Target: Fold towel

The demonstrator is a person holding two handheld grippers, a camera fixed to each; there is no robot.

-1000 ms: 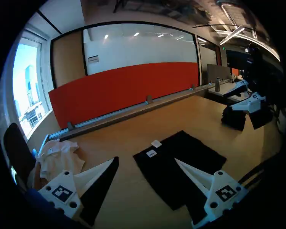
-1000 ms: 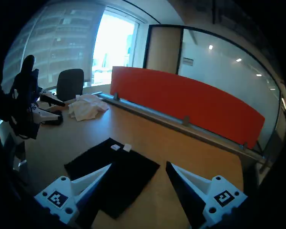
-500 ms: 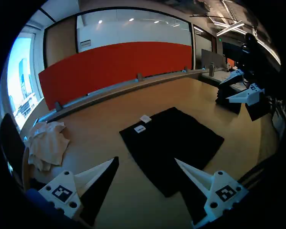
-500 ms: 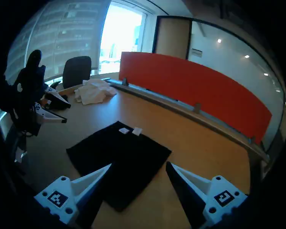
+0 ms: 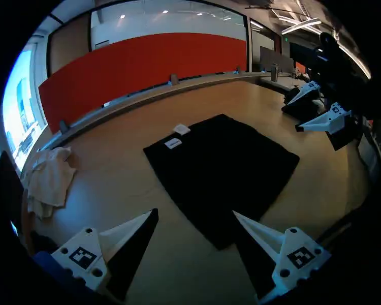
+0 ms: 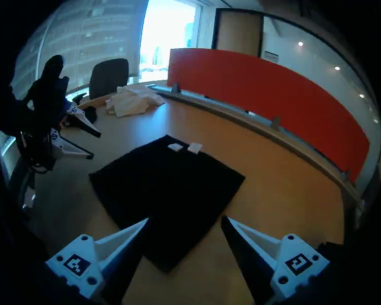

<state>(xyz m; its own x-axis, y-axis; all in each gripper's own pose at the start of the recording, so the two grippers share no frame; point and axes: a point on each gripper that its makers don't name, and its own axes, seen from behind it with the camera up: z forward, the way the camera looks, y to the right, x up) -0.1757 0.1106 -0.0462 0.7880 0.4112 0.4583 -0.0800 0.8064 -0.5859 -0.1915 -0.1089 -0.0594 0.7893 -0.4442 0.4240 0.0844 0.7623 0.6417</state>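
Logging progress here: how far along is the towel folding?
Nothing looks done: the black towel lies flat, unfolded, on the table. In hand: the left claw and right claw are open, empty, pointed at it. Left: grasping an edge and every fold.

black towel [image 5: 223, 162], spread flat on desk [image 5: 119, 168]

Left gripper [image 5: 194, 212] jaws spread wide (right gripper [image 6: 185, 218] likewise), both hovering, angled downward

Crumpled white cloth [image 5: 48, 180] is lying near the tabletop [image 5: 114, 170] edge. Red partition [image 5: 139, 61] is running along the far side, black chair [image 6: 107, 77] sitting beyond the cloth.
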